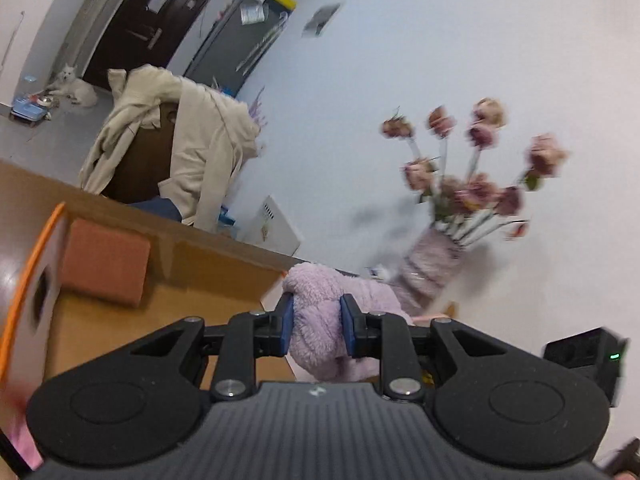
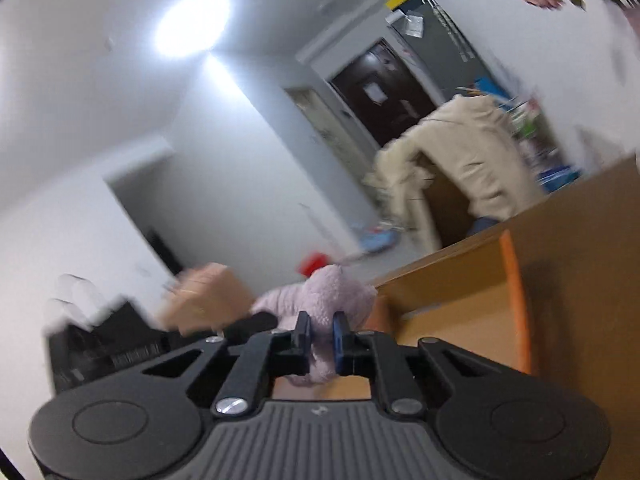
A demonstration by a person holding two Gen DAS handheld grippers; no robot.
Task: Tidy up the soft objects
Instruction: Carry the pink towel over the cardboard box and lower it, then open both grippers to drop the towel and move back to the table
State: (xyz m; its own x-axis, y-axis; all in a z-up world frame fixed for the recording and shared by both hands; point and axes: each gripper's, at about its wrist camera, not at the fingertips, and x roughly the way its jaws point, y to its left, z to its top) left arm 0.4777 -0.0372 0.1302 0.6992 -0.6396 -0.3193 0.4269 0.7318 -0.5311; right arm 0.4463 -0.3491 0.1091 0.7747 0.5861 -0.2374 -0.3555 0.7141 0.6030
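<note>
White walls back our wooden counter (image 1: pixel 208 264); we clamp both left tongs (image 1: pixel 316 326) and right tongs (image 2: pixel 320 338) on one fluffy lilac plush cloth (image 1: pixel 320 320); dried pink roses (image 1: pixel 472 160) fill a ribbed pink vase (image 1: pixel 428 268).

1. Left hand-held gripper (image 1: pixel 316 326): blue pads pressed into the lilac plush cloth (image 1: pixel 320 312), held level.
2. Right hand-held gripper (image 2: pixel 321 342): clamped likewise (view tilted, blurred); bare hand (image 2: pixel 200 300) alongside.

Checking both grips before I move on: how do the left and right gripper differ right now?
The left gripper pinches a thick fold of the lilac plush, jaws wider apart. The right gripper clamps a thinner bunch, jaws closer. The left faces the flower vase; the right faces the room. Both hold the plush over the table.
</note>
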